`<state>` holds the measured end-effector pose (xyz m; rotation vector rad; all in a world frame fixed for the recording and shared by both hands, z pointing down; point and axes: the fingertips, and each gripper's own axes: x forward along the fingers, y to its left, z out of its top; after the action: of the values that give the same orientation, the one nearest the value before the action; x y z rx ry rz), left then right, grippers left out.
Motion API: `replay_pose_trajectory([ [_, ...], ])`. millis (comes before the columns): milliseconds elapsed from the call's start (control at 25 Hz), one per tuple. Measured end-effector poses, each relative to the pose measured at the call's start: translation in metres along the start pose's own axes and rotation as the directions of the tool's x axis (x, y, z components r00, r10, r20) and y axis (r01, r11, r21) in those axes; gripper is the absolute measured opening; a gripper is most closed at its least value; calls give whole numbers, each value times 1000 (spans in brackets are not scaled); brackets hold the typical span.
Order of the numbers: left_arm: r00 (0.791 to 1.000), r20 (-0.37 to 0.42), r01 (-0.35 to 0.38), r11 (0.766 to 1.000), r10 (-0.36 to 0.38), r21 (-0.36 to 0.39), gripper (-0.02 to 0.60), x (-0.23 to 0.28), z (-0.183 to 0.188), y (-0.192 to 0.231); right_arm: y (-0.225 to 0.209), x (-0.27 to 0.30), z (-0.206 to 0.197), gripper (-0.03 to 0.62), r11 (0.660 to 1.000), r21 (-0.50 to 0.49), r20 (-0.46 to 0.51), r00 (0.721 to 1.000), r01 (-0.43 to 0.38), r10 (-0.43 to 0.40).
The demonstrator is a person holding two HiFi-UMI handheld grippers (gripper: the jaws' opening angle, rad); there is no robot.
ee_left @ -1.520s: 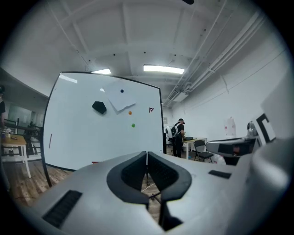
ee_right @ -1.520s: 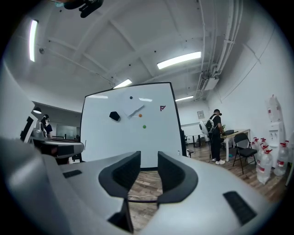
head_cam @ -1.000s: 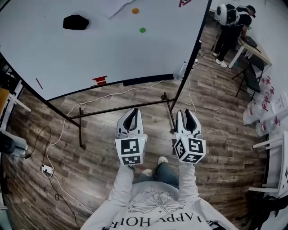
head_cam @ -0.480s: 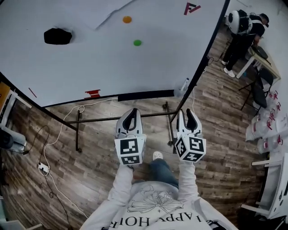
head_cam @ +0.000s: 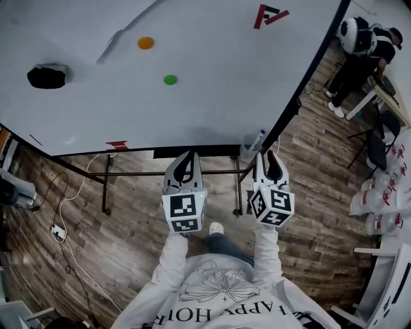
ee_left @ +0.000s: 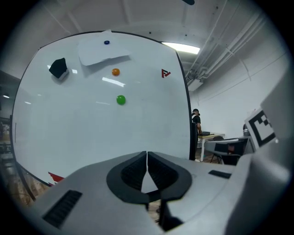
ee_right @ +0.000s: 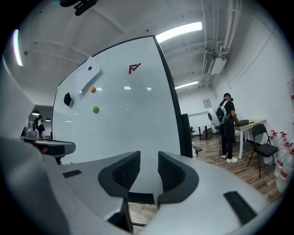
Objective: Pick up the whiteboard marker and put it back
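A big whiteboard fills the upper head view, with its dark tray strip along the lower edge. At the tray's right end stands a whitish, blue-tipped marker-like object; a small red item lies at the left end. My left gripper sits just below the tray, jaws closed together and empty. My right gripper is just right of the whitish object, with a narrow gap between its jaws and nothing in it.
On the board are a black eraser, an orange magnet, a green magnet and a red logo. The board's frame legs and cables lie on the wood floor. A person stands far right near white bags.
The whiteboard has come closer: its lower edge and tray went from well ahead of the grippers to right at their tips. Both grippers keep the same pose.
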<state>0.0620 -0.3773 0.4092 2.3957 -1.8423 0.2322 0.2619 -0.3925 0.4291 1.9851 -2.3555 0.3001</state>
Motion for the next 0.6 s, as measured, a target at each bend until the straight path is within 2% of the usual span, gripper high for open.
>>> replay_pose_trajectory([
  [600,995,-95,-16,1000,15,-9,11,100,-25,-16,-63,96,-40,104,998,63,-114,993,12,-5],
])
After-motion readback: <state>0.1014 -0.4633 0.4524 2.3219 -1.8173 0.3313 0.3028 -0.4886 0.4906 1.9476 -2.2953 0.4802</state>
